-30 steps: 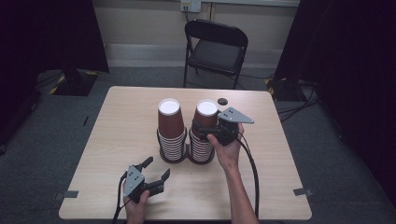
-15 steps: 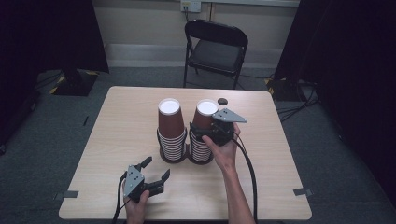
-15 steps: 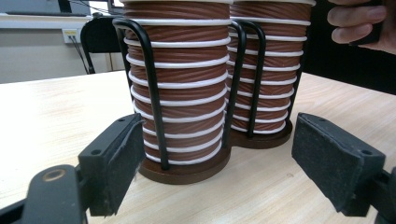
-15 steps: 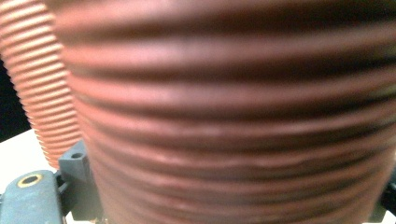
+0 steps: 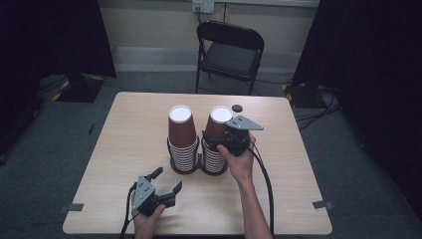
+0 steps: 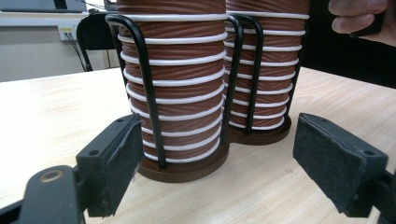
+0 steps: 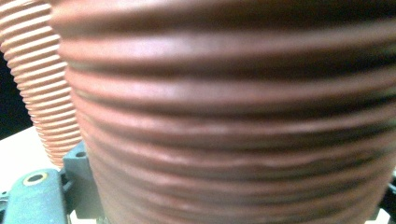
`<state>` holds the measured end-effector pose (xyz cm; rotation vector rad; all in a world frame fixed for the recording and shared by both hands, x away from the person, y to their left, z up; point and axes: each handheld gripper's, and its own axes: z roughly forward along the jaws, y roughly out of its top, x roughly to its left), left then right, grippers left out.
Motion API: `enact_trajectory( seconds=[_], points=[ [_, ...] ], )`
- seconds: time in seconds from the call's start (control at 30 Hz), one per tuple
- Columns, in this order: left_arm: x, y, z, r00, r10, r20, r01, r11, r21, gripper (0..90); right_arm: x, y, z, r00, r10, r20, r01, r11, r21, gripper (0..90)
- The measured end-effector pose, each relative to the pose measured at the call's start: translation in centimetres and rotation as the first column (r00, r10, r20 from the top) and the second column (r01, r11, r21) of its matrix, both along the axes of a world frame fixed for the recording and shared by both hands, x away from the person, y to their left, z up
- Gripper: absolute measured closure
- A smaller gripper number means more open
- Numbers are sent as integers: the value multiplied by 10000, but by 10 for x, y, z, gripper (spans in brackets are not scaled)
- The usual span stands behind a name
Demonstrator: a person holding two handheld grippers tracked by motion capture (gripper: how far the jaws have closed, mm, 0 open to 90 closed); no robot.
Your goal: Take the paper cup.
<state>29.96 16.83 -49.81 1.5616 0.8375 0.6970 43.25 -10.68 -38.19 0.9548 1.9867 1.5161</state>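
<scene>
A: Well, where do the cups stand?

B: Two stacks of ribbed brown paper cups sit side by side near the middle of the bench [image 5: 124, 124], each in a black wire holder on a round dark base. The left stack [image 5: 181, 137] and the right stack [image 5: 217, 134] both stand upright, mouths turned down, white bottoms facing up.

A: And the right gripper [image 5: 218, 141]?

B: It is up at the right stack, above the wire holder, held side-on by the right hand [image 5: 241, 160]. In the right gripper view the ribbed cup wall [image 7: 233, 116] is pressed close between its jaws, so they appear clamped around the topmost cup.

A: The left gripper [image 5: 166, 181]?

B: Low over the bench at the near edge, held by the left hand [image 5: 148, 219], short of the stacks and touching nothing. Its jaws stand wide apart; in the left gripper view the two pads [image 6: 119, 161] frame the holder base [image 6: 184, 168] of the nearer stack from some way off.

A: Anything else on the bench?

B: A small dark round object [image 5: 237, 108] lies behind the right stack. Beyond the far edge stands a black folding chair [image 5: 230, 50].
</scene>
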Motion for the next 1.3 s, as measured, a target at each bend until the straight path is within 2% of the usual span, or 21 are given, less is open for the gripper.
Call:
enact_trajectory(
  seconds=[0.17, 0.33, 0.4, 0.57, 0.8, 1.17, 1.23, 1.3],
  points=[
    [0, -1, 0, 10000, 33, -42, -33, 10000, -22, 160, 0, -1, 2, 10000, -17, 61, 16, 9999, 101, 115],
    [0, -1, 0, 9999, 111, -8, -111, 9999, 127, 157, -1, -2, 6, 9998, 81, 172, -84, 9998, 165, 117],
    [0, -1, 0, 9999, 97, -34, -97, 9999, 78, 157, -2, -2, 10, 9991, 166, 397, -173, 9997, 160, 118],
    [0, -1, 0, 9999, 104, -26, -104, 9999, 61, 157, -2, -4, 17, 9985, 203, 509, -215, 9995, 222, 119],
    [0, -1, 0, 10000, 64, -37, -64, 9999, 90, 157, -3, -8, 25, 9963, 199, 836, -254, 9975, 656, 121],
    [0, -1, 0, 9999, 97, -31, -97, 9999, 136, 158, -3, -8, 35, 9959, 279, 857, -343, 9966, 745, 125],
    [0, -2, 0, 10000, 47, -54, -47, 9999, 117, 158, -3, -8, 38, 9951, 201, 972, -264, 9976, 638, 128],
    [0, -2, 0, 9999, 43, -99, -42, 9999, 124, 157, -3, -9, 40, 9959, 76, 905, -148, 9967, 796, 130]
  ],
)
